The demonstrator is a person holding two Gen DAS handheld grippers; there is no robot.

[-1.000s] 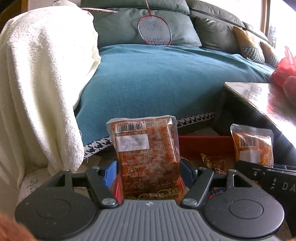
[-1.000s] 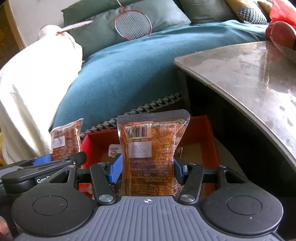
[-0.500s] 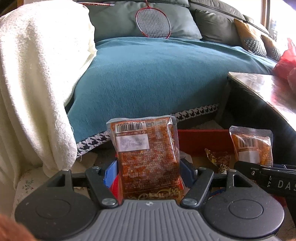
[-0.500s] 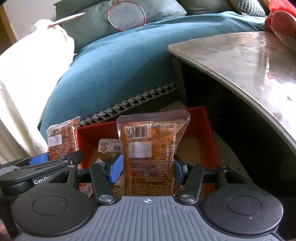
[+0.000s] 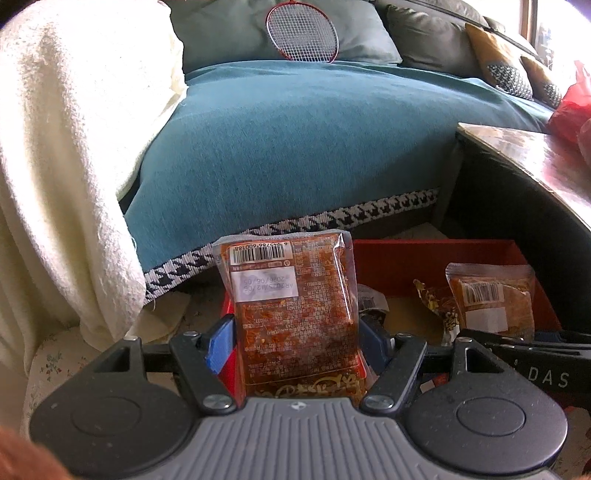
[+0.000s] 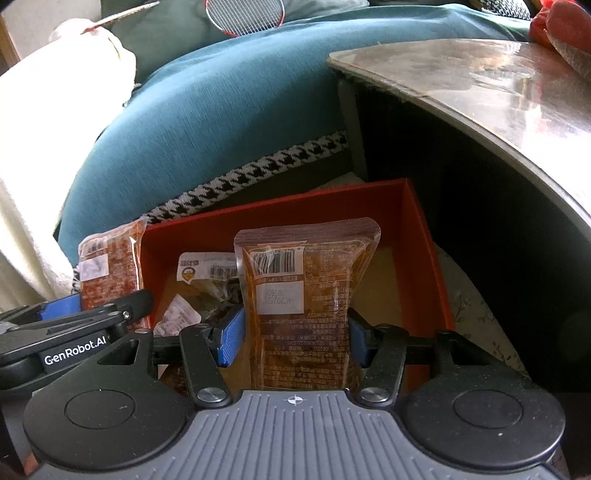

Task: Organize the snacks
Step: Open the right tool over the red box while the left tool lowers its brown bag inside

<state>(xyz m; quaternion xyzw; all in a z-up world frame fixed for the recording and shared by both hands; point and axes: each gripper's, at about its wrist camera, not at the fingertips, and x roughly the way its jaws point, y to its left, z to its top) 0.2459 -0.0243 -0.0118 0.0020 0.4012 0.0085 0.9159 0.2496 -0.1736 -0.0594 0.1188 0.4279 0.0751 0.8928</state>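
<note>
A sealed snack packet (image 5: 295, 314) is clamped upright between the blue pads of the left hand-held gripper (image 5: 295, 341), barcode end uppermost, so that it can be lowered end-first. A 2nd snack packet (image 6: 306, 306) is held the same way in the right hand-held gripper (image 6: 295, 336); its jaws have just been opening slightly, yet the pads are still seen pressed against the packet's sides. Both packets are poised above the red box (image 6: 424, 236), which sits on the floor beside the dark tabletop (image 6: 480, 85) and in front of the teal sofa cover (image 5: 295, 147); this is judged to be the collection point.

In the right wrist view the box interior is laid open: 2 or more loose wrappers (image 6: 207, 273) are gathered at its left end, while the right end is bare, which suggests room for the held packet. The left packet is seen there at the box's left wall. In the left wrist view the box is shown only partly, but the white blanket (image 5: 55, 166) and badminton racket (image 5: 301, 33) are shown more fully.
</note>
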